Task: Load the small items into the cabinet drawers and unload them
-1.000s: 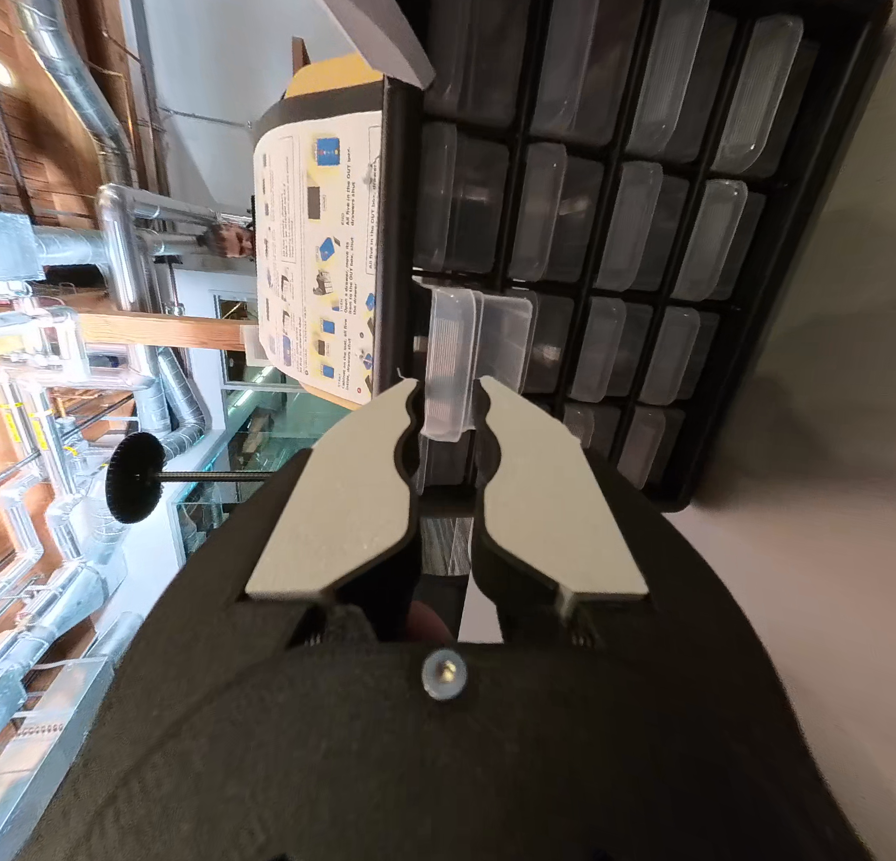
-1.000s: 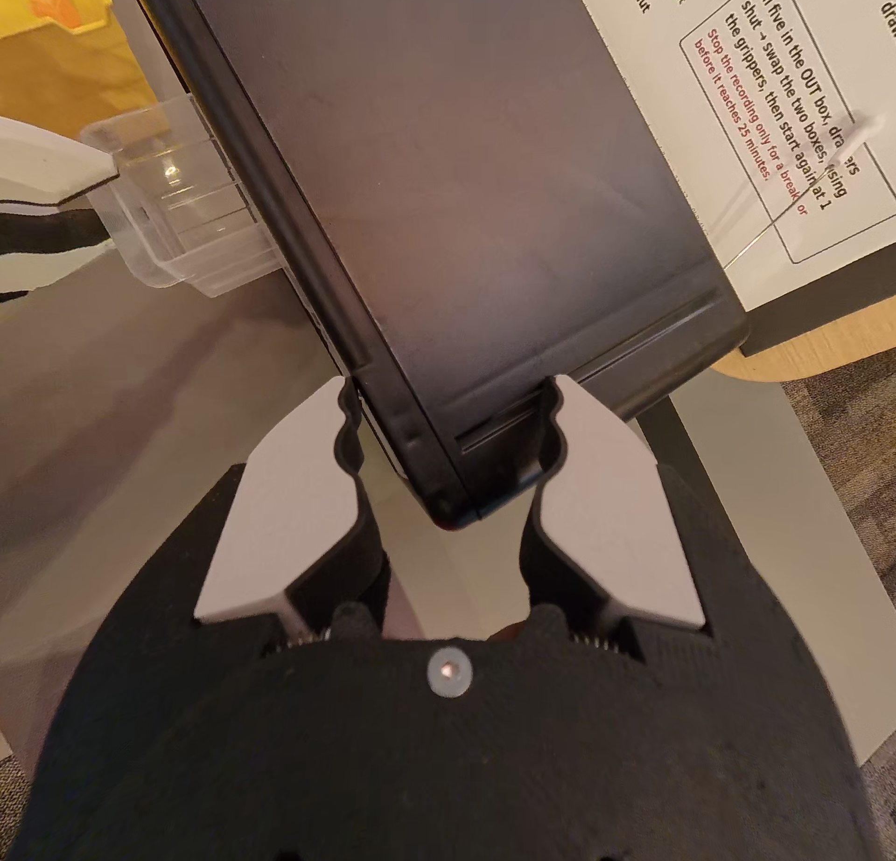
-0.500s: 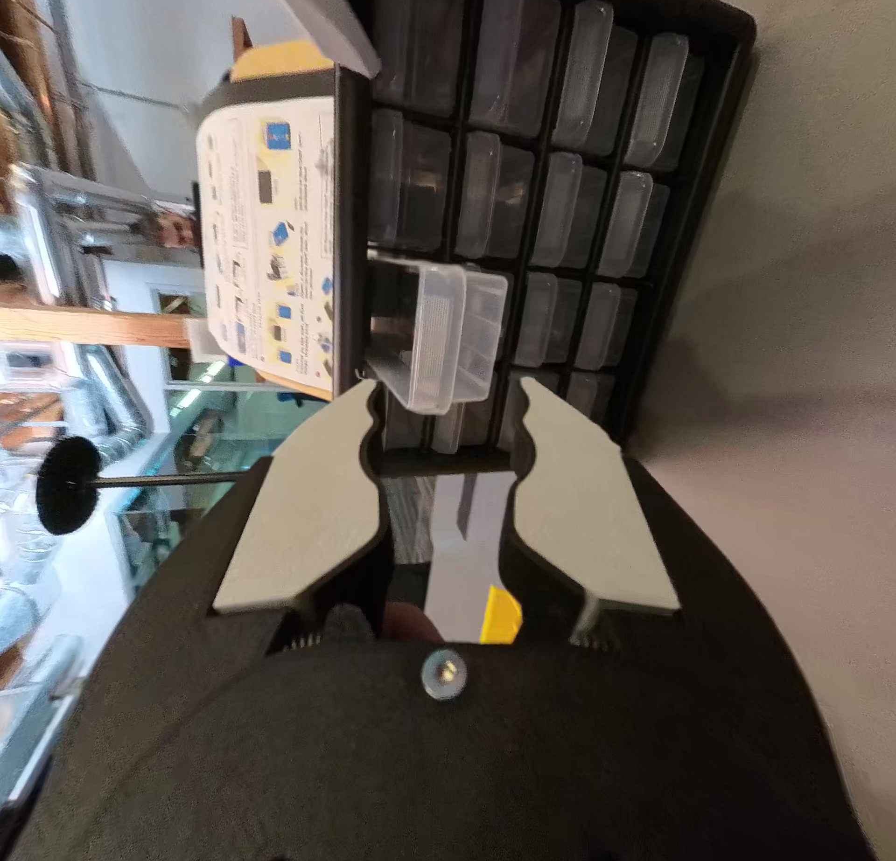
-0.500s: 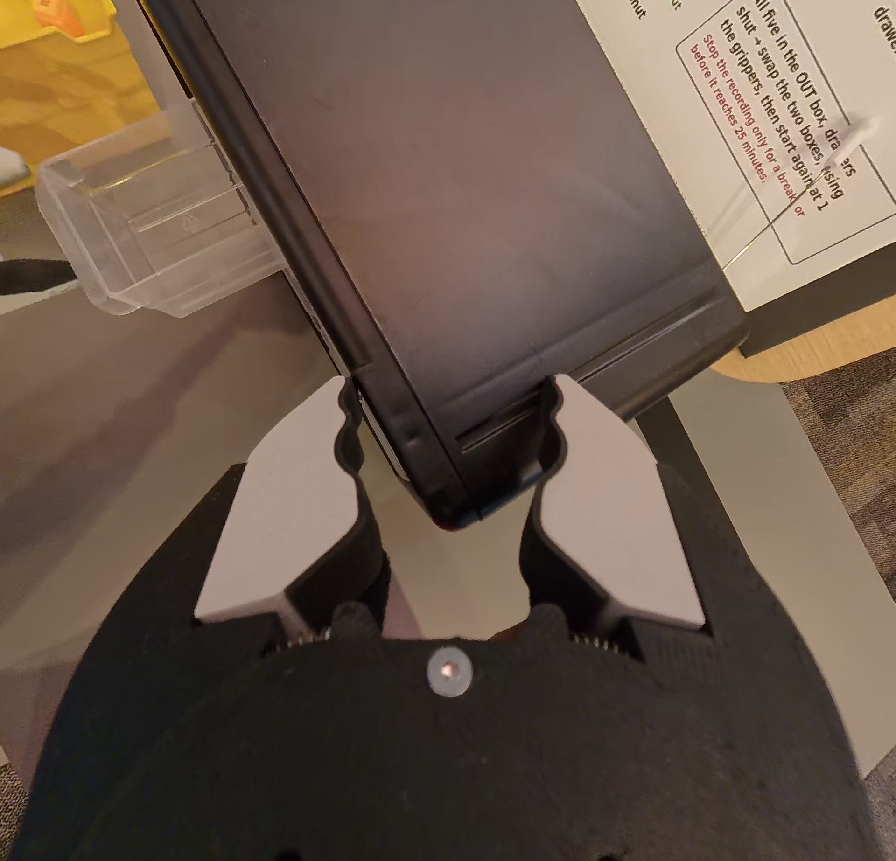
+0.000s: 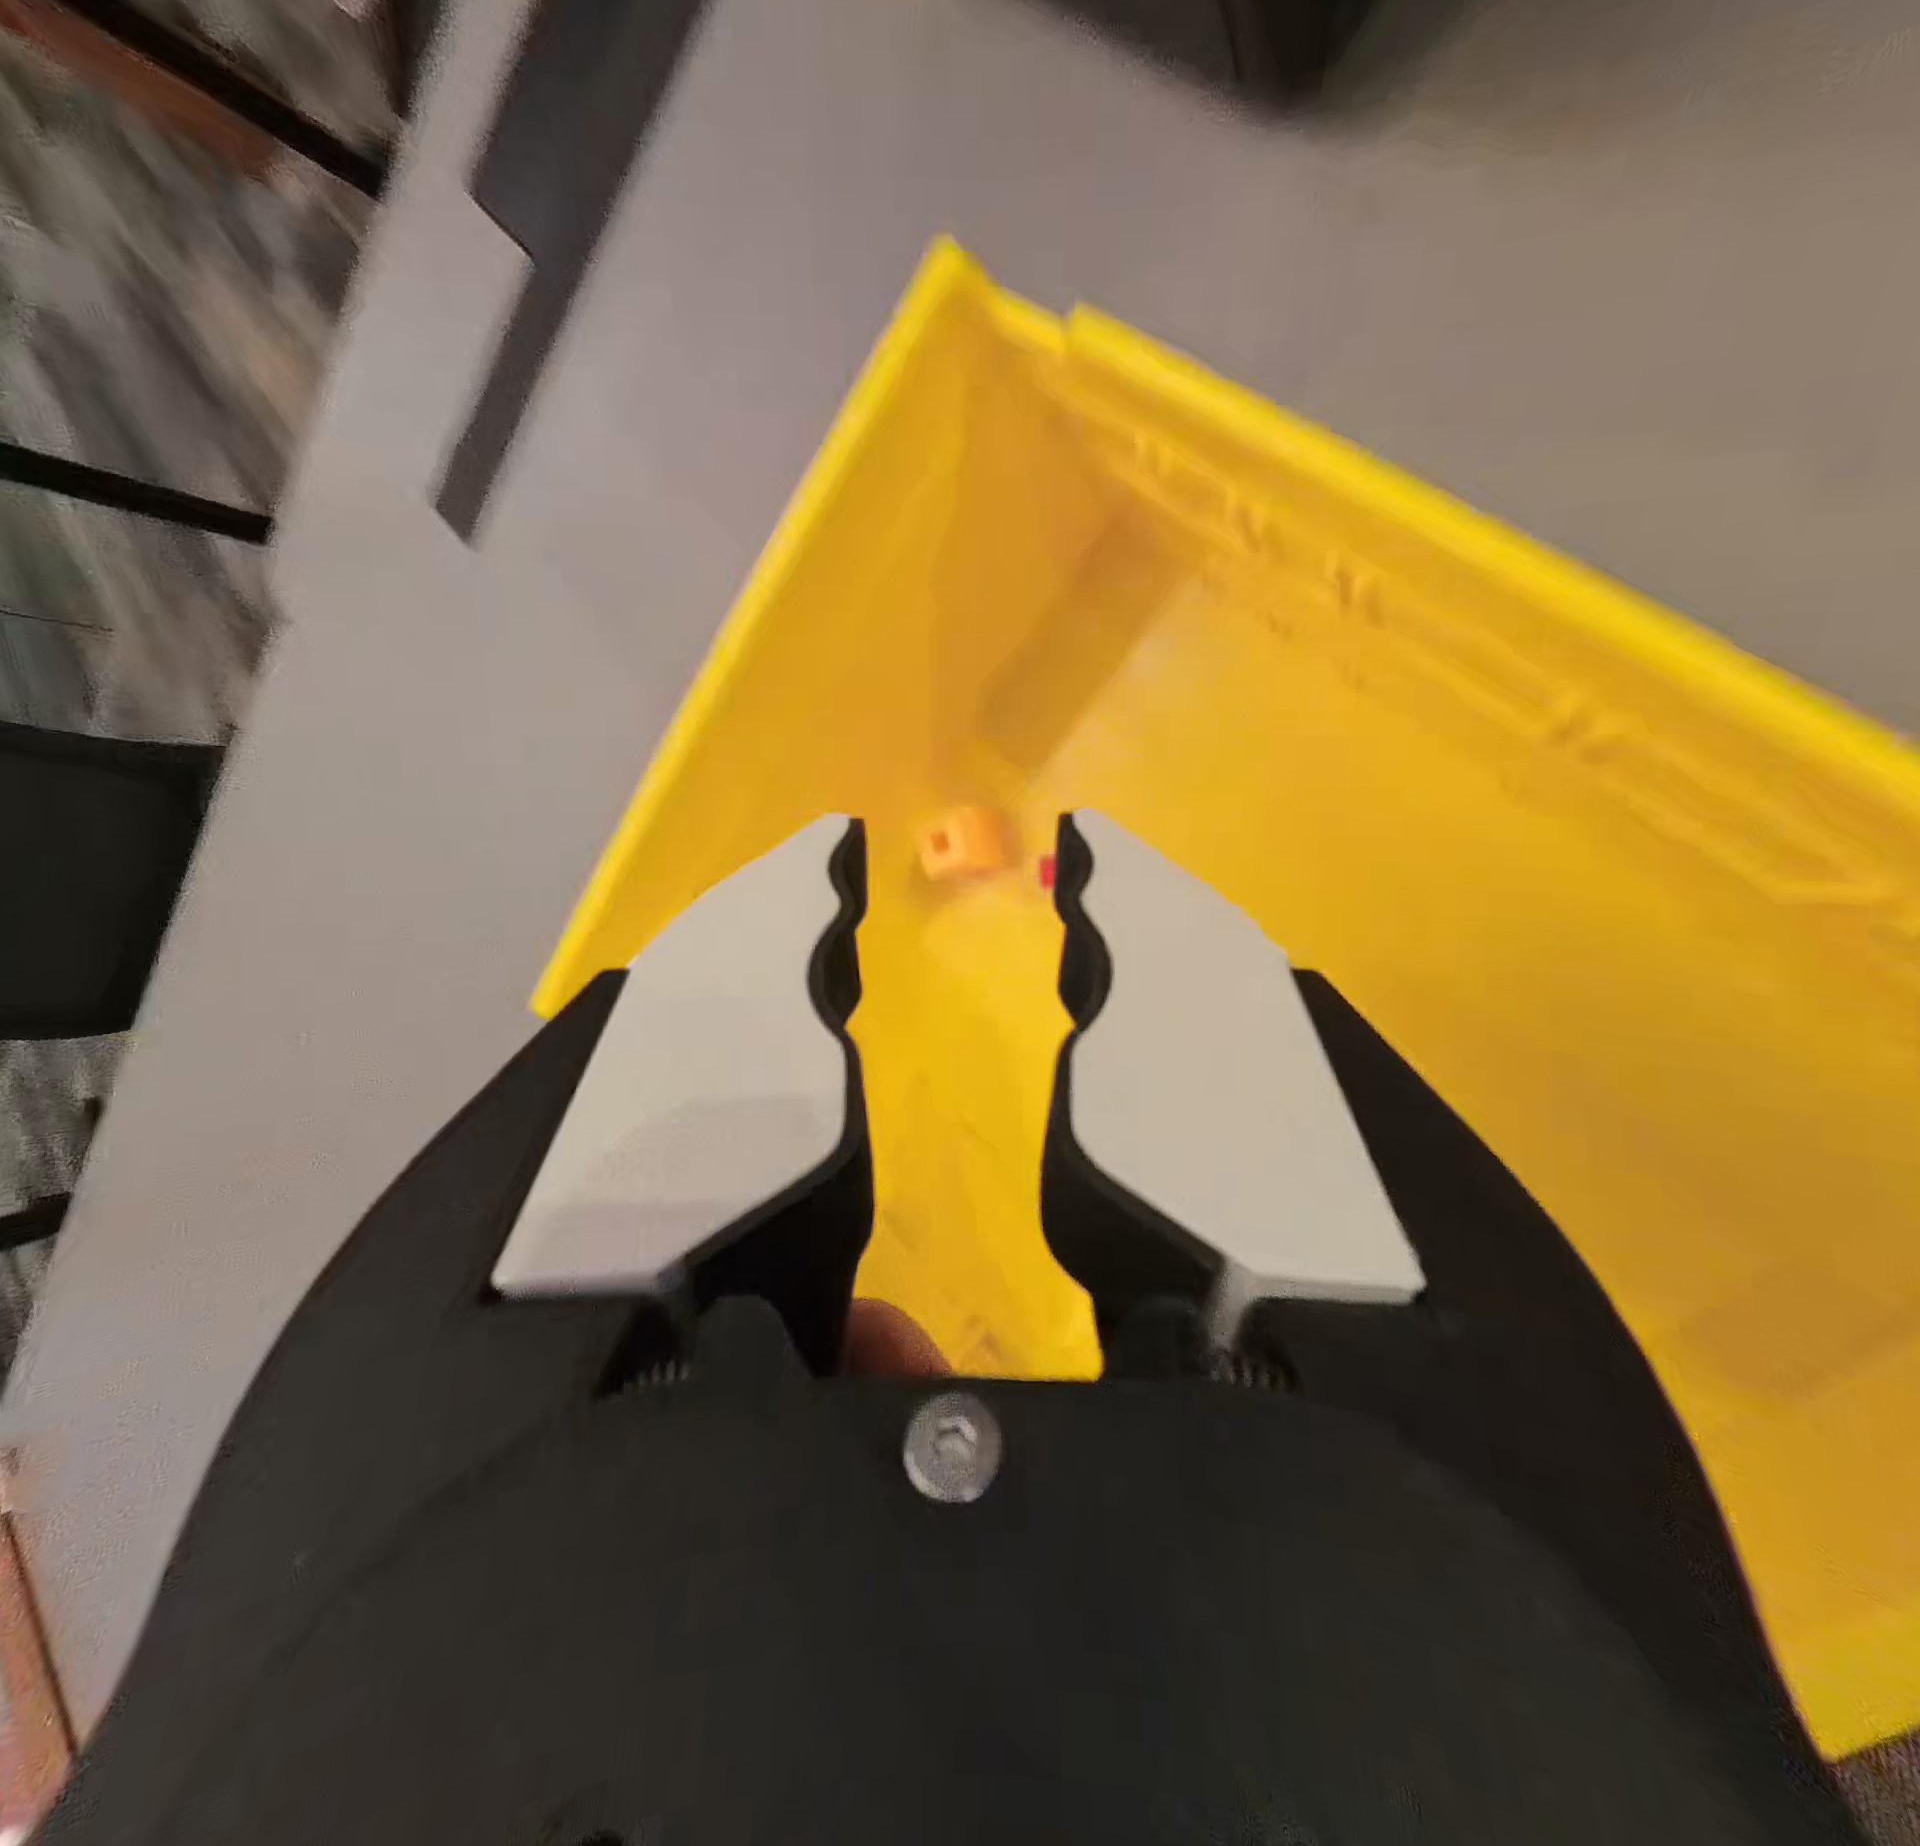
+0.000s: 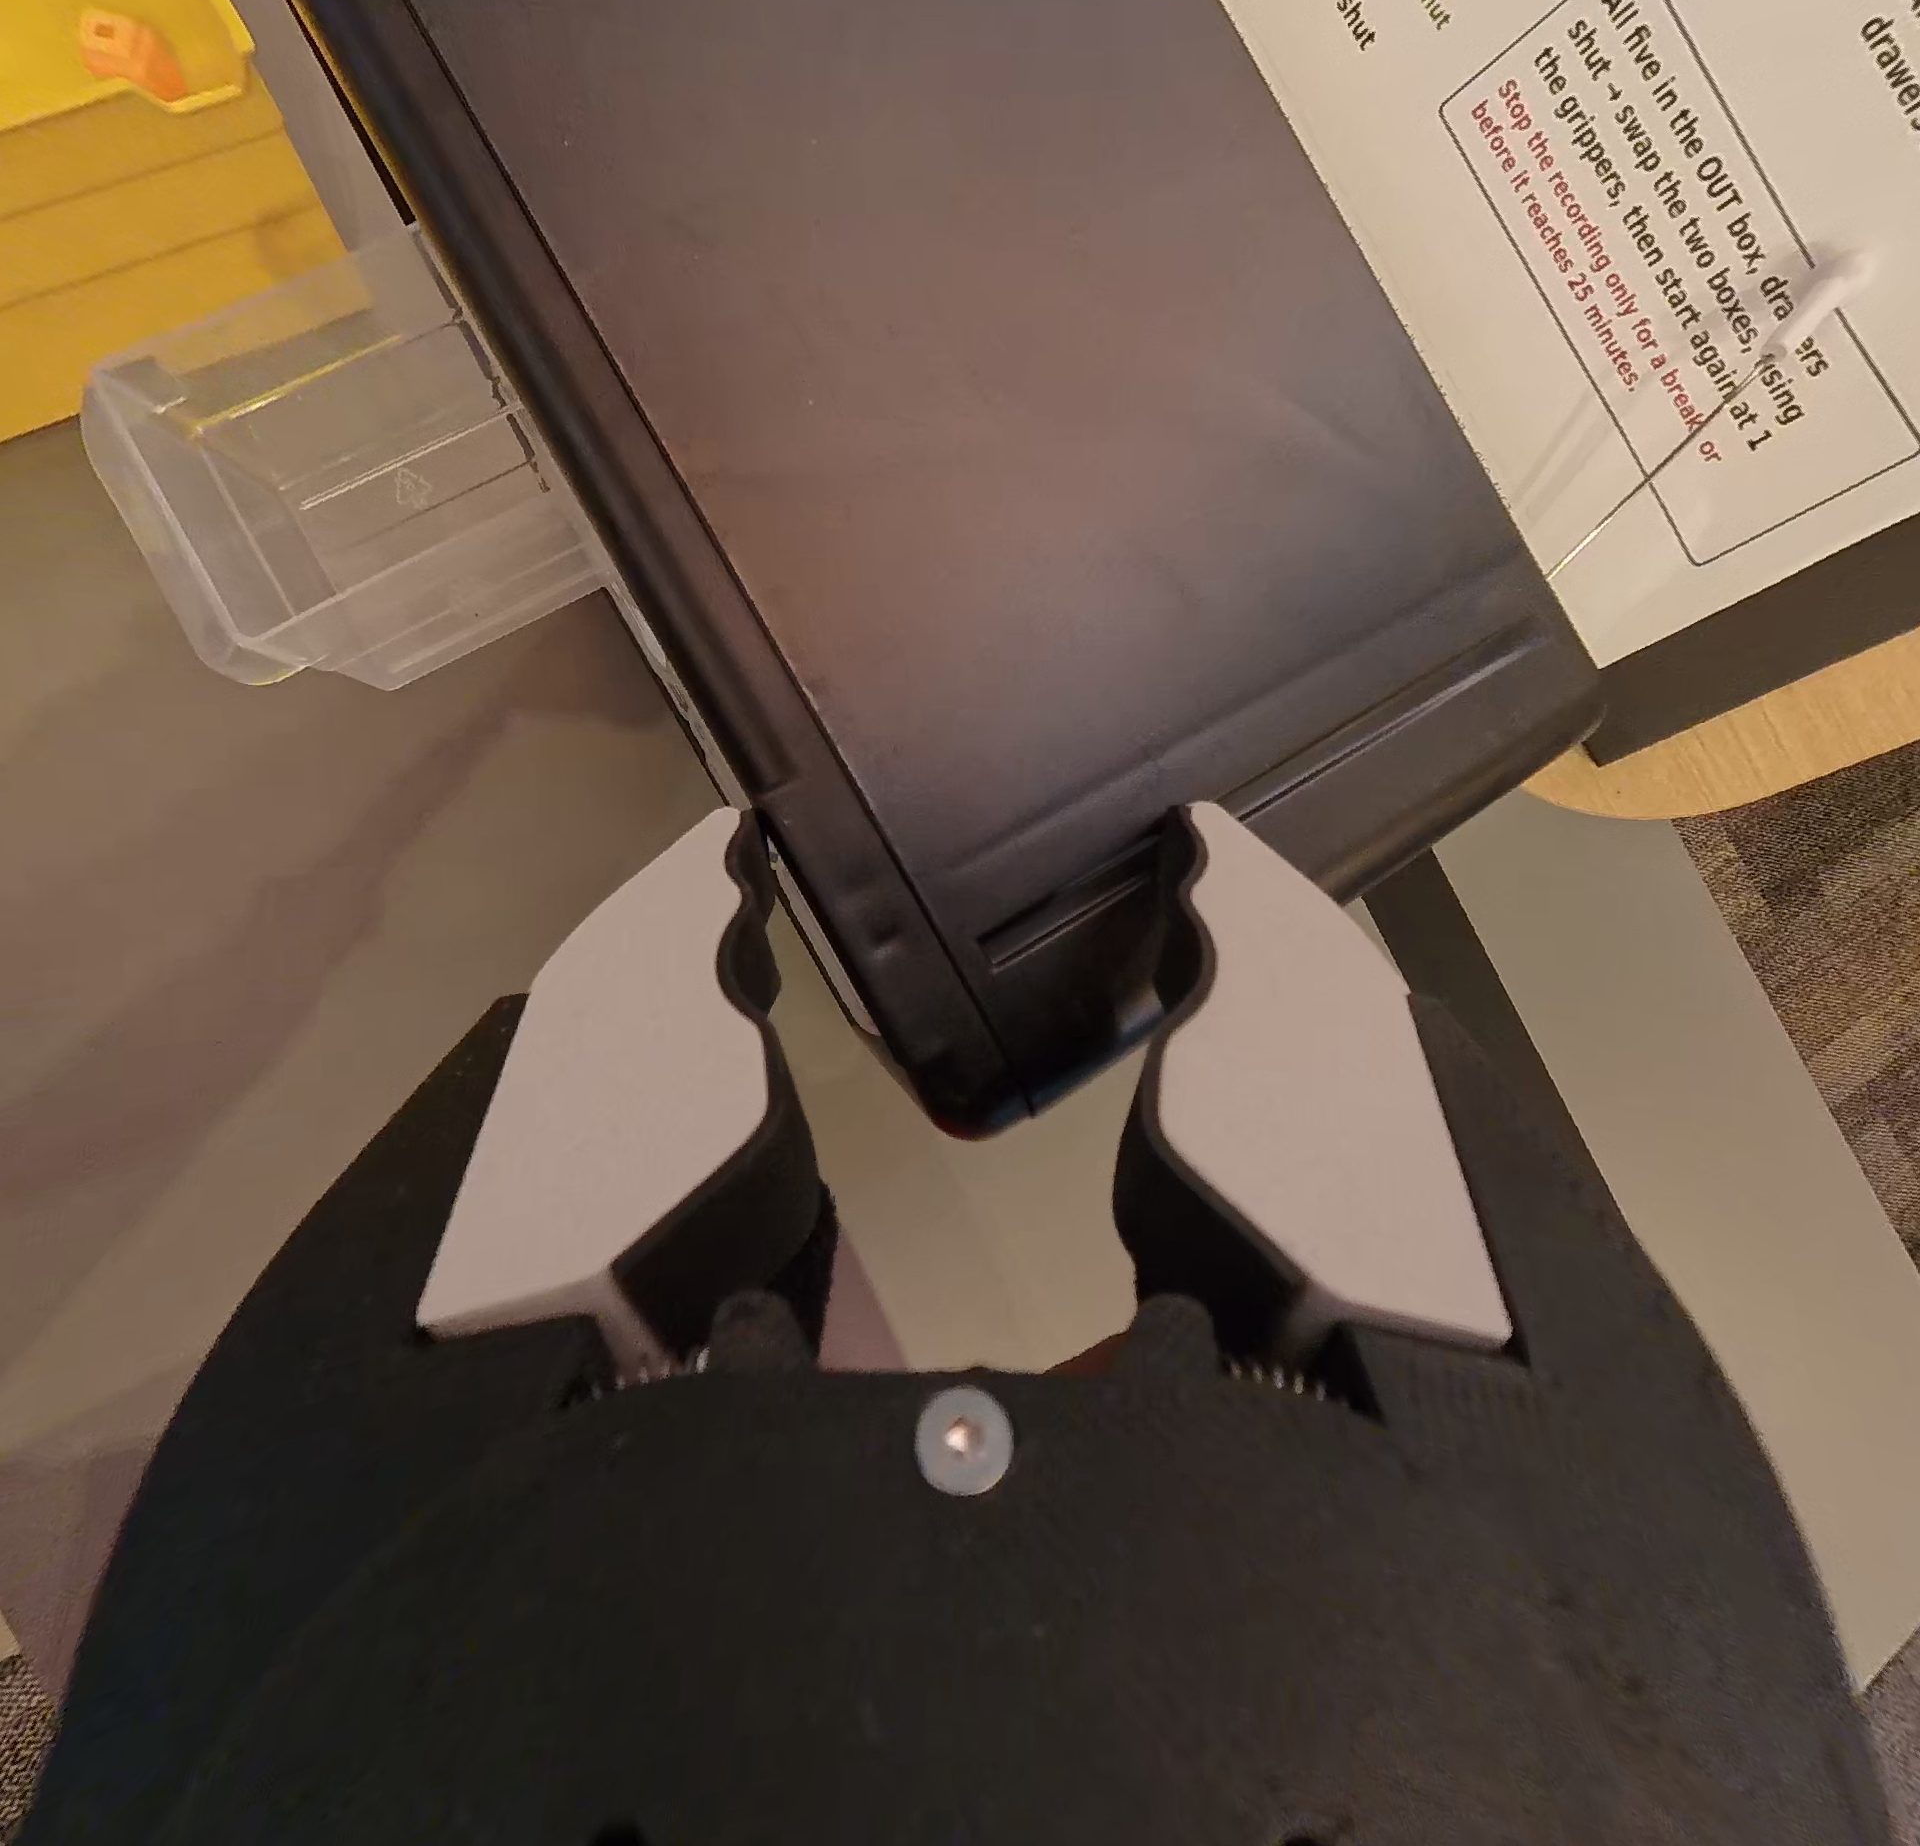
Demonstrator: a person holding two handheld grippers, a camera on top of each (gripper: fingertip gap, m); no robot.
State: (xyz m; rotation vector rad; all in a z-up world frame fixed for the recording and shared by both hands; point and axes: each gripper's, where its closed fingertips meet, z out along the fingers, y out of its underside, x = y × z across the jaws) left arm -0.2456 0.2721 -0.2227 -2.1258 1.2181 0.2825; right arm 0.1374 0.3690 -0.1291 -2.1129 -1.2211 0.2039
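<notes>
Pointing our left gripper into the yellow bin, jaws apart w/ nothing between them; a small orange cube is sitting on the bin floor just past the tips, a red bit beside it. We're bracing the black cabinet w/ the right gripper, its jaws spread wide around the cabinet's near corner. One clear drawer is sticking out, looking empty. An orange piece is lying in the yellow bin behind it. Everything's resting on a grey table; a printed sheet is lying beside the cabinet; carpet is showing beyond the table edge.
</notes>
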